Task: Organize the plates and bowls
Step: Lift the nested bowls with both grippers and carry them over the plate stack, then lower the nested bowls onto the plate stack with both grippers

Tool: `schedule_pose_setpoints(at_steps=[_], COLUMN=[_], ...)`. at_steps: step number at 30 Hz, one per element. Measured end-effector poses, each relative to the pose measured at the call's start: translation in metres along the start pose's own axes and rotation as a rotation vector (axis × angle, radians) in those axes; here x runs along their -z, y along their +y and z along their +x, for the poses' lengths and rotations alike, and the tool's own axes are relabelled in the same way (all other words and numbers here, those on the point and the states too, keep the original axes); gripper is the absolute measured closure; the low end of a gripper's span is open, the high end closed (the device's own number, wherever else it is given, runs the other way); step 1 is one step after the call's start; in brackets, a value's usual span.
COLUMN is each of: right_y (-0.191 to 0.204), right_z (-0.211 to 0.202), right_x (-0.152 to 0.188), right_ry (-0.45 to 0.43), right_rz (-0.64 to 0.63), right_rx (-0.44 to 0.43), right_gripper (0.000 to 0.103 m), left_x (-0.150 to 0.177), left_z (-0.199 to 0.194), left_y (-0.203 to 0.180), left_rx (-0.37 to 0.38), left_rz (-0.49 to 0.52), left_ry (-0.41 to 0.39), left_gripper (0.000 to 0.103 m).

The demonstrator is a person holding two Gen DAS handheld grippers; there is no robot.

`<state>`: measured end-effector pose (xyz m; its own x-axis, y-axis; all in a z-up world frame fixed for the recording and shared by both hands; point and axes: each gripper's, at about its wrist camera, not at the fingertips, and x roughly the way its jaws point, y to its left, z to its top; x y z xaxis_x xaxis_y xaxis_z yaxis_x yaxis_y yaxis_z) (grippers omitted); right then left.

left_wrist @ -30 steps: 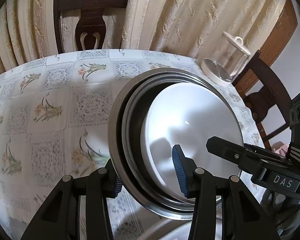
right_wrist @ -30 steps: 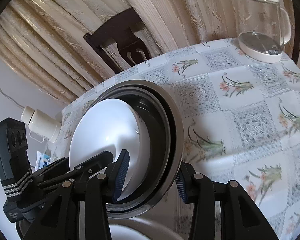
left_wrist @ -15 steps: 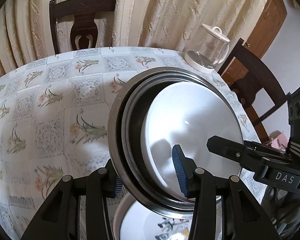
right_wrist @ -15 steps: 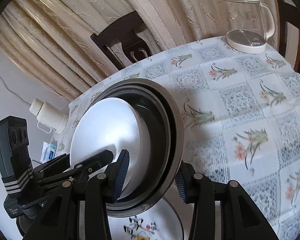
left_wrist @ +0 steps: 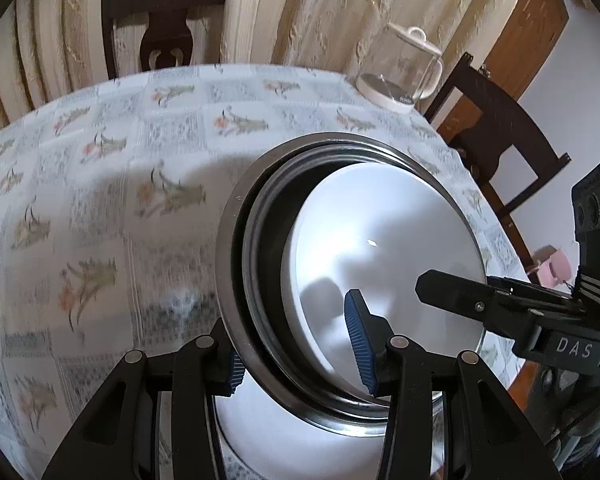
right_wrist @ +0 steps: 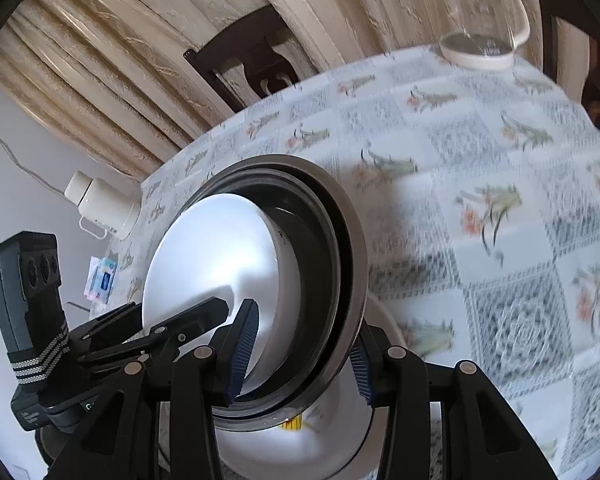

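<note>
A nested stack of bowls, a wide steel bowl (left_wrist: 236,264) with a dark inner rim and a white bowl (left_wrist: 380,240) seated inside it, is held in the air above the round table with the floral checked tablecloth (left_wrist: 100,200). Both grippers carry it from opposite sides. The left gripper (left_wrist: 296,344) is clamped on the near-left part of the rim, one blue ribbed pad inside against the white bowl and the other outside the steel wall. The right gripper (right_wrist: 302,354) pinches the opposite edge the same way, one pad inside and one outside.

The stack is round, so it has no long axis; its mouth faces upward and tilts somewhat toward the cameras. Directly beneath it lies a white plate with a printed pattern (right_wrist: 332,440), and the stack seems to hang clear of it, though the gap is hard to judge.

A glass kettle with a white lid (left_wrist: 400,68) stands at the far edge of the table, and a dark wooden chair (left_wrist: 164,24) stands before the beige curtain (left_wrist: 300,12).
</note>
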<state>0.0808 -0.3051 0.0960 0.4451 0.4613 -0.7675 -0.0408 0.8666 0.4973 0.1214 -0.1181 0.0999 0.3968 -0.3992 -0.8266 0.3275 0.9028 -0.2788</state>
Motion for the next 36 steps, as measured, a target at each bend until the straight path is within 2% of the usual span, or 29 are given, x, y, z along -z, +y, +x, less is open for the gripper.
schedule_pose_setpoints(at_steps=[17, 30, 36], right_y=[0.001, -0.003, -0.001], right_z=[0.001, 0.006, 0.004], right_x=[0.049, 0.065, 0.067], right_ry=[0.044, 0.051, 0.027], right_rz=[-0.002, 0.007, -0.009], right_rx=[0.005, 0.012, 0.021], right_gripper=[0.057, 0.057, 0.057], left_x=[0.056, 0.071, 0.07], left_z=[-0.002, 0.008, 0.009], left_y=[0.005, 0.006, 0.005], left_rx=[0.027, 0.019, 0.02], left_rz=[-0.018, -0.029, -0.028], left_ry=[0.053, 0.079, 0.075], left_gripper=[0.058, 0.058, 0.058])
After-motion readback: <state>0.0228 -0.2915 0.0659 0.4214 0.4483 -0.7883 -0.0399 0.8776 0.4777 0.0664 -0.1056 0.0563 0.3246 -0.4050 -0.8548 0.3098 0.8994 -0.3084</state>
